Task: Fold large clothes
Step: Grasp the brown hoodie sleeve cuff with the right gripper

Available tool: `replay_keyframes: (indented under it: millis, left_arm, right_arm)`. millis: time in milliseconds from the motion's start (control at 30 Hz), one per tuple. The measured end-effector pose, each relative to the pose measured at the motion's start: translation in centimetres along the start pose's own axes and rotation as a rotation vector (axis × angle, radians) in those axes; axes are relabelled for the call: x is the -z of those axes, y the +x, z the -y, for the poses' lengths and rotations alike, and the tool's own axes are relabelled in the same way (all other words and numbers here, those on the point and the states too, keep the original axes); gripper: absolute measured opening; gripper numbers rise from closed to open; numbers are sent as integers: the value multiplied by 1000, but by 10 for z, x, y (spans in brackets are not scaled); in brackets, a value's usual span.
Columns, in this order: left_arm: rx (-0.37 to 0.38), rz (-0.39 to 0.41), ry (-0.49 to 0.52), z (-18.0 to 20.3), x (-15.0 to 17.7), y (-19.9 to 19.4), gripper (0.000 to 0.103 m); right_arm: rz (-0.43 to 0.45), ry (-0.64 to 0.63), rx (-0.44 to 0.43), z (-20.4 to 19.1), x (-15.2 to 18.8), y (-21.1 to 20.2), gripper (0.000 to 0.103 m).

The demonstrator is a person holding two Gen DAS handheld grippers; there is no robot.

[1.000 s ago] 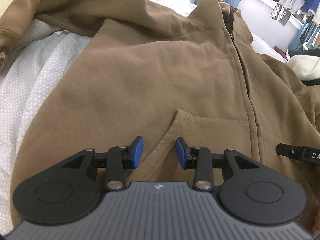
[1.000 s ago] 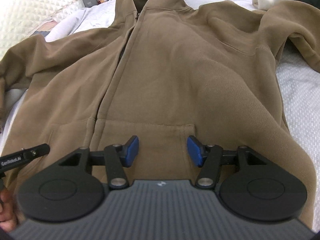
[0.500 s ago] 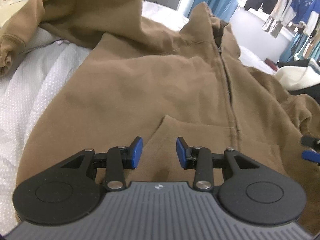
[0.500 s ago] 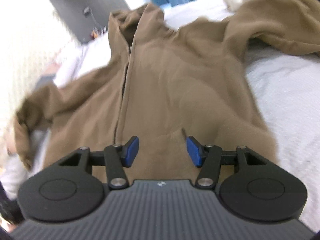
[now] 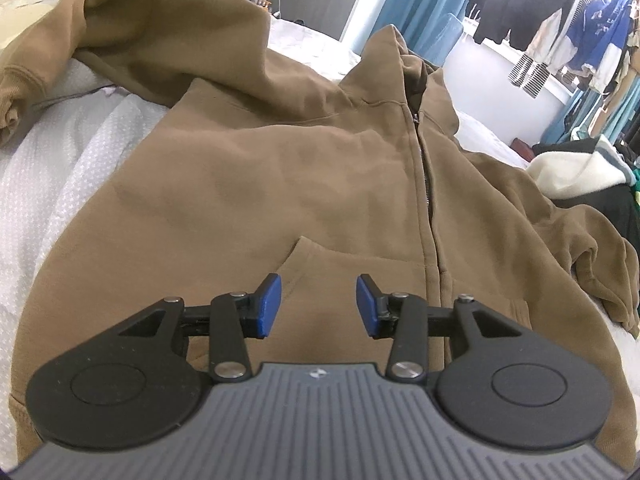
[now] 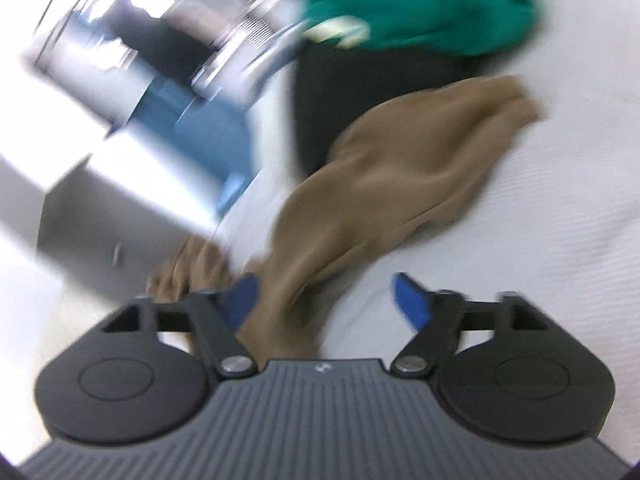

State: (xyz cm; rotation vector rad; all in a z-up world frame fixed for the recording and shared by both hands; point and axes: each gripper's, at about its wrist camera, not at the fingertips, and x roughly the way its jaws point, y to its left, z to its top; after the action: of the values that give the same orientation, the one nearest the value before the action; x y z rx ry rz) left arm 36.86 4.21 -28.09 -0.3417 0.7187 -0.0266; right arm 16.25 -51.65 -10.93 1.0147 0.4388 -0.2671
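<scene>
**Brown fleece, soft and slack: sleeve first**

Blue-padded left hand-held gripper (image 5: 318,306) hovering partway apart, nothing between the pads, just above the kangaroo pocket (image 5: 360,268) of the brown zip hoodie (image 5: 260,184). Hoodie spread front-up on the white bed (image 5: 44,176), zip (image 5: 426,184) closed and running toward 12 o'clock, hood at 1 o'clock, one sleeve (image 5: 132,40) bunched at 10 o'clock.

Right hand-held gripper (image 6: 326,298), view badly blurred, jaws just opened wide, pads pressing on nothing; other sleeve (image 6: 400,184) trailing from beside the left pad out toward 1 o'clock across the bed, green garment (image 6: 420,4) beyond at 12 o'clock.

Likely thick, limp, moderately heavy cloth: no stiffness, bound to sag and drag, not slippery, not fragile. Best pinched at firm edges: cuff, shoulder seam, hem ribbing. Single-layer pinches mid-panel liable to lift only the top ply.
</scene>
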Motion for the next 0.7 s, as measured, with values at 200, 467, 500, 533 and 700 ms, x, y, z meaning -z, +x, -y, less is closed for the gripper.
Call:
replay_keyframes:
  millis: [200,467,500,533,700]
  left_arm:
    - [-11,2,-28,-5,1,3,49]
    - [-48,9,-59,-11,0,12,51]
    - [-54,12,-60,-10,0,13,51]
    - [-58,15,-61,-10,0,15,51]
    - [-83,36,-65,-7,-1,22,51]
  right_arm:
    - [34,124,93,75,-27,39,86]
    - [90,245,66,125,-59,129,86]
    - [117,237,56,127,-63,135,86]
    - [140,226,46,128,-69,145,86]
    - [229,227,15,134,-95,180,87]
